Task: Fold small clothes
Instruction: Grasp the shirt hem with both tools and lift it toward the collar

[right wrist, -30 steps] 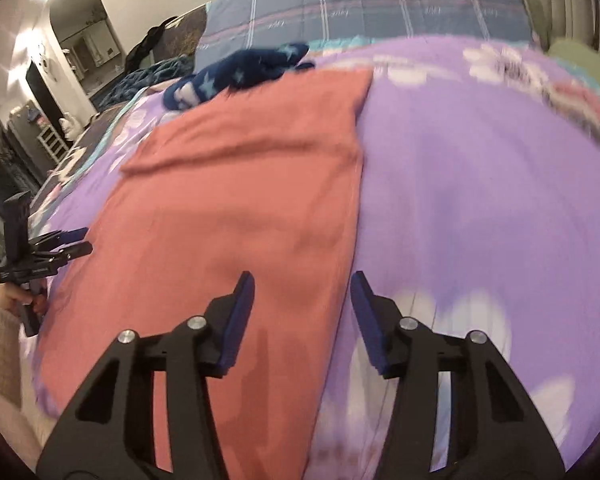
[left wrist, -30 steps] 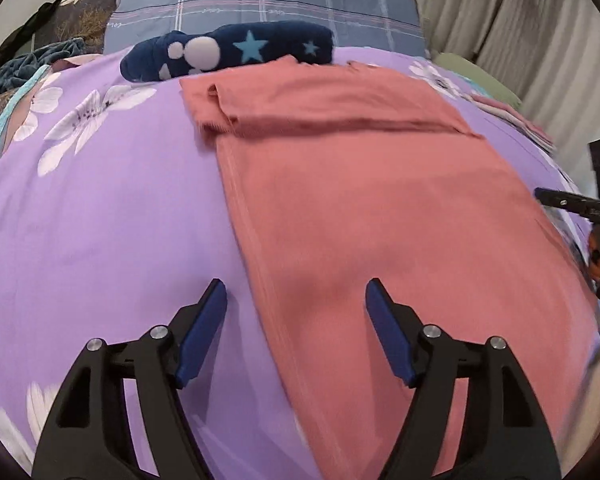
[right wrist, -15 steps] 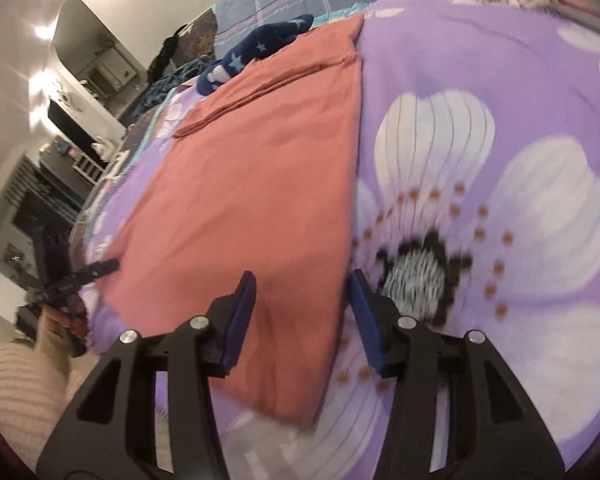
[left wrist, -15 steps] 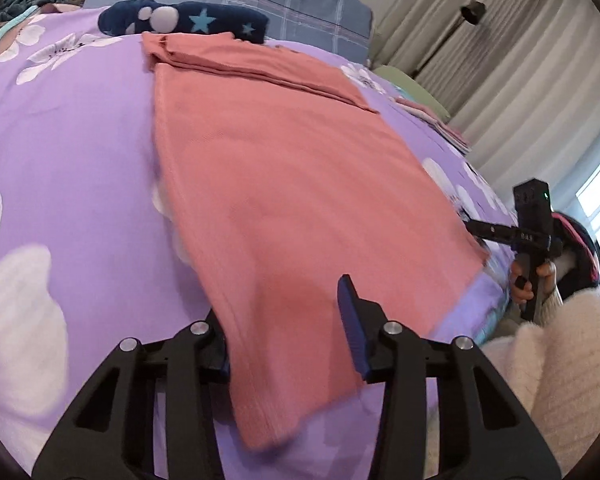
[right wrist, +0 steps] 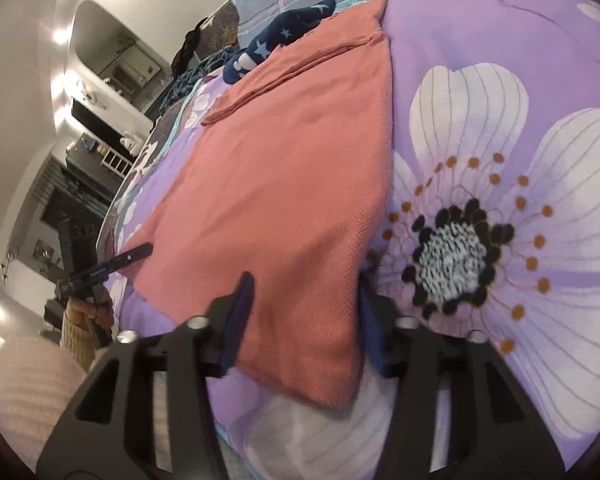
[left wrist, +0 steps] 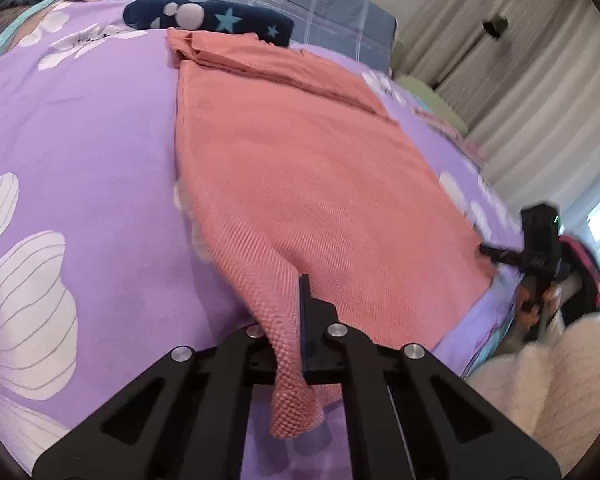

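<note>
The salmon garment (left wrist: 324, 184) is a matt cloth with a fine waffle weave. The purple floral bedsheet (left wrist: 80, 128) looks smooth and soft. Each gripper (left wrist: 296, 320) is matt black plastic with shiny metal screws.

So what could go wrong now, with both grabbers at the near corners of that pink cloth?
The left gripper pinches only a thin bunch of the pink cloth, which might slip out when lifted. The right gripper is closing around its corner and could also catch the purple bedsheet. Uneven grips could skew the fold.
</note>
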The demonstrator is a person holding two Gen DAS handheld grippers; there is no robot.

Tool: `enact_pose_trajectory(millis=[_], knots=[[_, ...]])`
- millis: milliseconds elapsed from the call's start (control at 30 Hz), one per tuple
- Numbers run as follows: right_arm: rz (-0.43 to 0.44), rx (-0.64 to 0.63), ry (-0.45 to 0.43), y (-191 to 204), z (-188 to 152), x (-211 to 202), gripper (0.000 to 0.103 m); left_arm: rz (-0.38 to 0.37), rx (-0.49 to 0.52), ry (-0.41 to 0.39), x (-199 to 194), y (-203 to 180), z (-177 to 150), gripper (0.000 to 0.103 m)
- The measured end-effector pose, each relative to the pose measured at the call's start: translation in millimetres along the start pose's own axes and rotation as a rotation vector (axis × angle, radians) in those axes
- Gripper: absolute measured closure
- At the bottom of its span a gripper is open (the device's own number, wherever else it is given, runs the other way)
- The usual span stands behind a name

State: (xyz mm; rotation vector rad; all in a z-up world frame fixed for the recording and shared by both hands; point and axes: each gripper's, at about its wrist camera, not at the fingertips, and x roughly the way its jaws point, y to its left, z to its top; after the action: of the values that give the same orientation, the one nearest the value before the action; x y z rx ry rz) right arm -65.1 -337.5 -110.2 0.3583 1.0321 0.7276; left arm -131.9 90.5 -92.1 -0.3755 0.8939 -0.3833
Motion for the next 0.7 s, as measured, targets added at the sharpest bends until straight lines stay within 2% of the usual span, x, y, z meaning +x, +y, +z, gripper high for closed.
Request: enact_pose_trajectory(millis=[33,67,167,300,367,467,533,600,700], knots=[[0.010,0.013,0.007,0,3,3,0.099,-0.012,0.007,-0.031,-5,-5,5,0.102],[0.034,0.035,0.012,0,6,4,0.099,-0.022,0.022,-0.060,-12,-12,9,0.102],[0.098,0.023,-0.116,13,22,-23,0.099,-0.072,0.103,-0.185,-46,-38,28,0.102],[0.150,-0.052,-0.280,37,42,-73,0.099,-0.035,0.219,-0.295,-84,-70,50,0.102],[0.156,-0.105,-0.342,54,45,-97,0.099,-0.033,0.232,-0.330,-96,-79,52,0.102],[0.180,-0.159,-0.415,72,36,-130,0.099,-0.072,0.224,-0.395,-130,-95,43,0.102],[0.173,-0.200,-0.455,84,28,-149,0.099,-0.060,0.252,-0.425,-147,-108,35,0.102],[0.115,-0.272,-0.489,98,19,-164,0.098,-0.047,0.287,-0.432,-158,-118,28,0.101],[0.052,-0.293,-0.466,99,21,-155,0.096,-0.011,0.310,-0.392,-143,-119,28,0.101]])
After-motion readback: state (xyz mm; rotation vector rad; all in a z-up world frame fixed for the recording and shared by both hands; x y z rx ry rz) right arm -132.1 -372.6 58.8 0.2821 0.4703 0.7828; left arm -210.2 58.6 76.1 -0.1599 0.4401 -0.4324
